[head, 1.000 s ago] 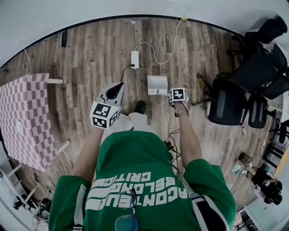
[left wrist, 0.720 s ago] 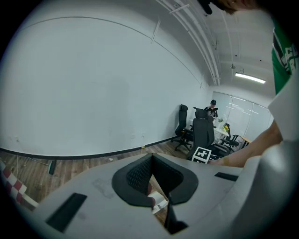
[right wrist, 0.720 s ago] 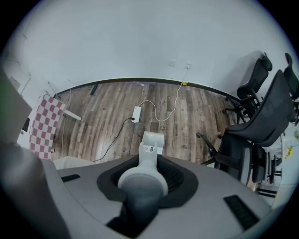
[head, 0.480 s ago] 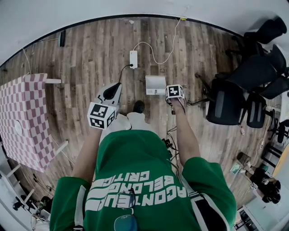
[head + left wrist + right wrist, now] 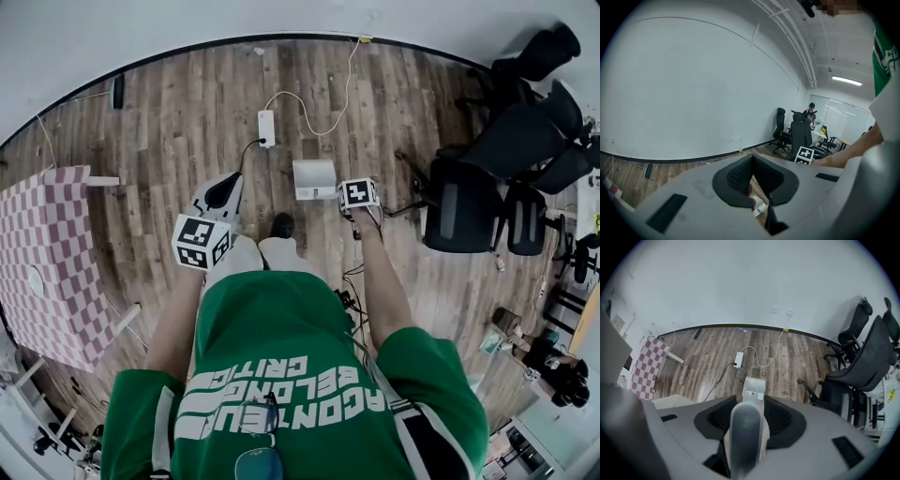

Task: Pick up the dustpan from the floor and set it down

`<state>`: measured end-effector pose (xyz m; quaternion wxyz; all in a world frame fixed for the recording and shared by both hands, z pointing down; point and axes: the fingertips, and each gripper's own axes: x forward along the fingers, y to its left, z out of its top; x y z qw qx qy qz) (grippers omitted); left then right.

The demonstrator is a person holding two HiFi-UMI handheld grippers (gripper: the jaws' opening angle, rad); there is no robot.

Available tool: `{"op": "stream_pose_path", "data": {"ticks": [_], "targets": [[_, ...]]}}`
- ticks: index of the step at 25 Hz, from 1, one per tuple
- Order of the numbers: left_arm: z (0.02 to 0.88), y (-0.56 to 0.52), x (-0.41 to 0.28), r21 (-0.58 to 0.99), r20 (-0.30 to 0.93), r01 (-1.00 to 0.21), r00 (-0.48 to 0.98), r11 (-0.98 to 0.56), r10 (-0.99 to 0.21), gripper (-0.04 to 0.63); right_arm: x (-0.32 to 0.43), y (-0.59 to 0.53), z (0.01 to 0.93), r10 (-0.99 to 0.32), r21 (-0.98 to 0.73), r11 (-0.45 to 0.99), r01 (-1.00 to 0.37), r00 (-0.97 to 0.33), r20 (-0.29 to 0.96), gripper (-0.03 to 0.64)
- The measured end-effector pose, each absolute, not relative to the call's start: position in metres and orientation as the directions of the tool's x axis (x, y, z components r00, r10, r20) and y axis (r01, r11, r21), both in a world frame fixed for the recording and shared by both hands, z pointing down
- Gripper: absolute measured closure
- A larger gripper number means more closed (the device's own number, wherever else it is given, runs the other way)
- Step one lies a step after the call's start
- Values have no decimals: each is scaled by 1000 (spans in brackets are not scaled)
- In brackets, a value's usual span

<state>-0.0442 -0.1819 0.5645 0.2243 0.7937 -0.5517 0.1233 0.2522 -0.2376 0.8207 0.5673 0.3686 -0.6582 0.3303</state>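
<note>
The pale grey dustpan [image 5: 314, 178] stands on the wood floor just in front of my feet. In the right gripper view its pan [image 5: 753, 389] lies straight below, and its long grey handle [image 5: 745, 437] rises between the jaws. My right gripper [image 5: 751, 405] points straight down over it. Its jaws have just been opening; the handle stands between them with a gap on each side. In the head view only its marker cube [image 5: 358, 194] shows, right of the pan. My left gripper [image 5: 225, 190] hovers left of the dustpan, its tips [image 5: 751, 159] together, empty.
A white power strip [image 5: 267, 127] with cables lies on the floor beyond the dustpan. Black office chairs [image 5: 459, 211] crowd the right side. A table with a pink checked cloth [image 5: 47, 253] stands at the left. More cables [image 5: 352, 300] lie by my right foot.
The head view has drifted a little, so everything sits slightly further left. Both grippers and the dustpan keep their places relative to each other.
</note>
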Motion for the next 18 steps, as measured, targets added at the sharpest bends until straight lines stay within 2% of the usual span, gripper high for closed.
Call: {"op": "stream_pose_path", "data": {"ticks": [6,11,18], "targets": [[565,-197,-40,252,421,-913,401,-320,-814,595,257,-237,767,-217,24,494,-869,-97,971,443],[559,-218,-22,268,396,-878,476,-397,-785,595,254,-236,712,-377,27,450,-892,-162,912,443],[551,-256,12,305,364,-762,647,-571,-670,595,276,-222,631,-657,119,252,-960,-79,749,446]]}}
